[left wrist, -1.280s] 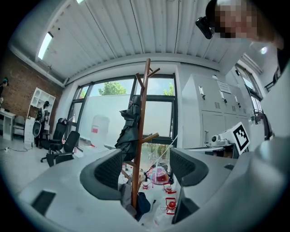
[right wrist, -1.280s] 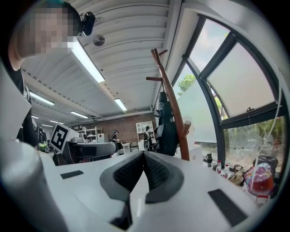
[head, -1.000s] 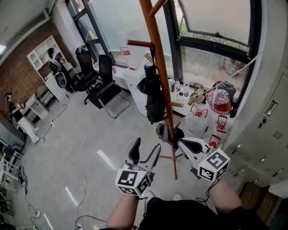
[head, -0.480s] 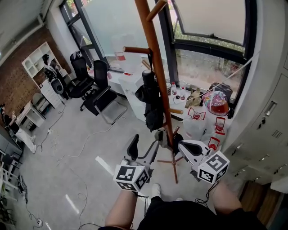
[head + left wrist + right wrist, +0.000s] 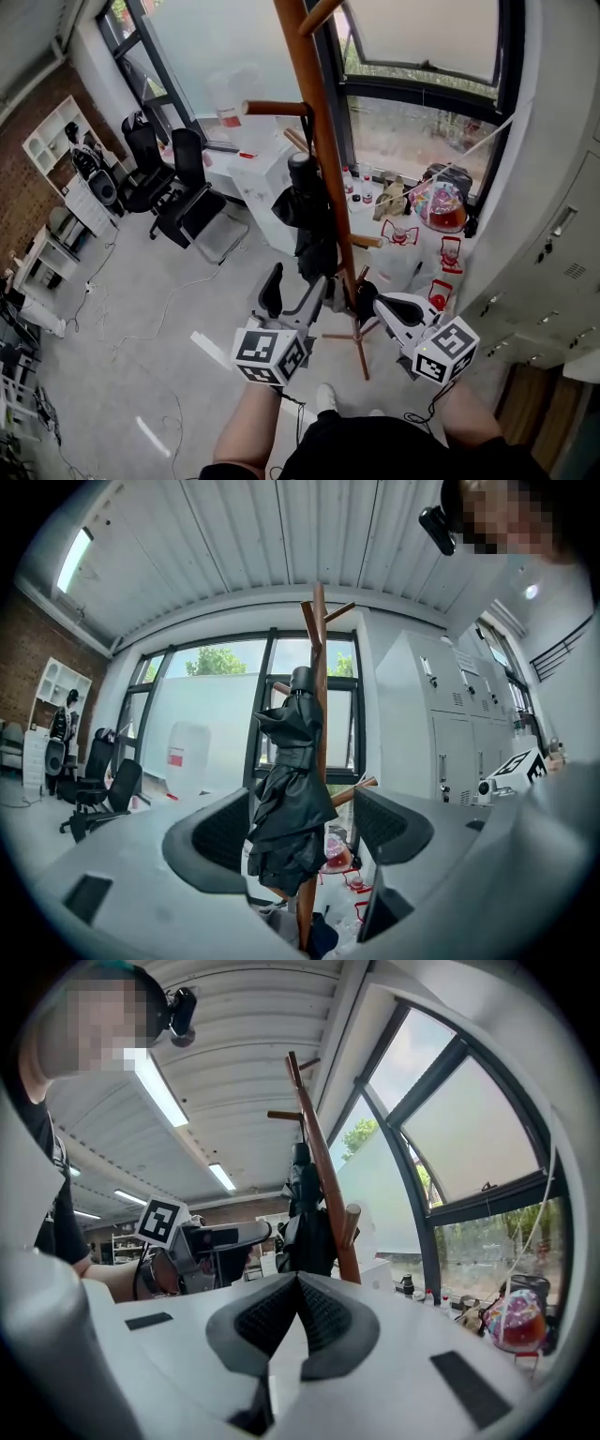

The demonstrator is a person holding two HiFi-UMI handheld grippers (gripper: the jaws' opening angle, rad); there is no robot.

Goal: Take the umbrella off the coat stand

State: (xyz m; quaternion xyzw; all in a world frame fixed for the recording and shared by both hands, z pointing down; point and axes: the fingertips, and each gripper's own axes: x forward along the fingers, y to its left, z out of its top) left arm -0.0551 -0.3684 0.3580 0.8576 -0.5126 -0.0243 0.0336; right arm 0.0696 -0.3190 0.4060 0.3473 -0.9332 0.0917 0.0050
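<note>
Two hand-held grippers, both empty: my left hand-held gripper (image 5: 300,832) gapes wide, folded black umbrella (image 5: 286,799) framed beyond its jaws; right hand-held gripper (image 5: 298,1283) is pinched closed. Umbrella hangs by its strap (image 5: 310,120) on the coat stand (image 5: 323,150). Yank sideways and I reckon the strap snags, tipping it.

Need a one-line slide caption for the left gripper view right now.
Open left tool aimed at the black umbrella hanging from the wooden coat stand.

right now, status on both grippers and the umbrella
Left gripper open, aimed at umbrella, not gripping. Right gripper shut, empty. Umbrella folded, hanging on coat stand, pole close behind it.
</note>
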